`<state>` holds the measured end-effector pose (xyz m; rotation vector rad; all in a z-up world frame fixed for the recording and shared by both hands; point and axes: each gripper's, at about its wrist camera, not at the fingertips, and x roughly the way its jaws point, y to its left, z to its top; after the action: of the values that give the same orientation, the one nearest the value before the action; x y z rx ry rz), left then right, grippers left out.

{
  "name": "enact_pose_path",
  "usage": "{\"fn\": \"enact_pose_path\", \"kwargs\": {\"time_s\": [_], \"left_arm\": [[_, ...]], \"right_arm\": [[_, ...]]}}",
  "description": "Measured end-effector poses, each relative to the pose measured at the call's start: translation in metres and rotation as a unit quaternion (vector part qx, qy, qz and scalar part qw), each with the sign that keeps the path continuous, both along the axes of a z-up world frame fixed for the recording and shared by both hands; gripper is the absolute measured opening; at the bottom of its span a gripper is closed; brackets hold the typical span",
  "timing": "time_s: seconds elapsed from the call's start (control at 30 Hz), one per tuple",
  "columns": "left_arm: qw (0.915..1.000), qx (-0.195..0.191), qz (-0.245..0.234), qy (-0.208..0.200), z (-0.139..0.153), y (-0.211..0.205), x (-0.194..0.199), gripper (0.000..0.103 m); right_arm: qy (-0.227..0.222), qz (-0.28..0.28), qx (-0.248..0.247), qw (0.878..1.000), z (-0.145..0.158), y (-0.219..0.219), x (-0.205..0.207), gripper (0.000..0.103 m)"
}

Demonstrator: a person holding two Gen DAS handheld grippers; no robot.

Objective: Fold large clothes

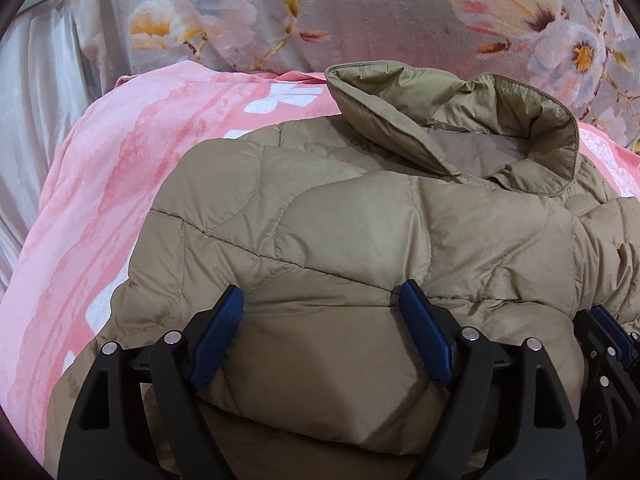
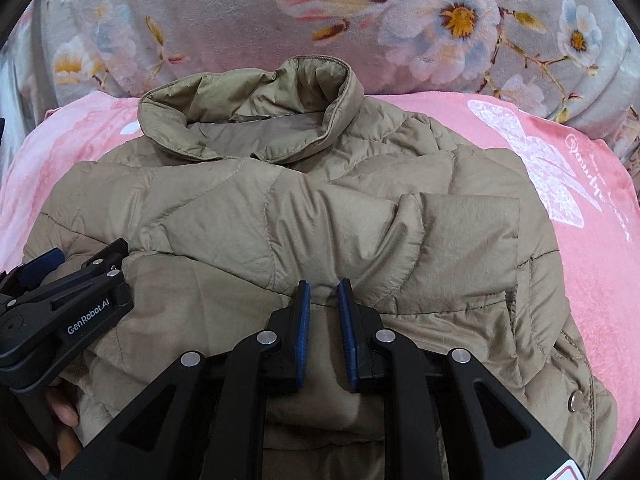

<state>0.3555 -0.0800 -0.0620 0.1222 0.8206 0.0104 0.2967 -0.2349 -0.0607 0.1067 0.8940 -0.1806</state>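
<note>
the left wrist view looks forward along its own fingers from close above the near edge of the tan jacket (image 1: 360, 220), which fills the lower and middle frame; the collar (image 1: 460, 120) sits upper right of centre; the right gripper (image 1: 612, 336) shows at the right edge; the right wrist view faces the same way, equally close, from a spot further right; there the collar (image 2: 248, 112) sits upper left of centre and the left gripper (image 2: 52, 276) enters at the left edge; both share the jacket, the pink blanket (image 1: 120, 184) and the floral cover (image 2: 200, 8) across the top.

"GenRobot.AI" on the left gripper (image 2: 60, 280); unreadable white script on the pink blanket (image 2: 600, 184).
</note>
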Motion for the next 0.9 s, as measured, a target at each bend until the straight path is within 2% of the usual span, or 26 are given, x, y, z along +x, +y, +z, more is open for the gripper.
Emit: {"fn": "enact_pose_path", "kwargs": {"time_s": [0.9], "left_arm": [[0.9994,0.033,0.004,0.001,-0.0027,-0.0064,-0.0008,0.079]], "right_arm": [[0.001,0.0,-0.002,1.0,-0.0014,0.0012,0.0017,0.017]]}}
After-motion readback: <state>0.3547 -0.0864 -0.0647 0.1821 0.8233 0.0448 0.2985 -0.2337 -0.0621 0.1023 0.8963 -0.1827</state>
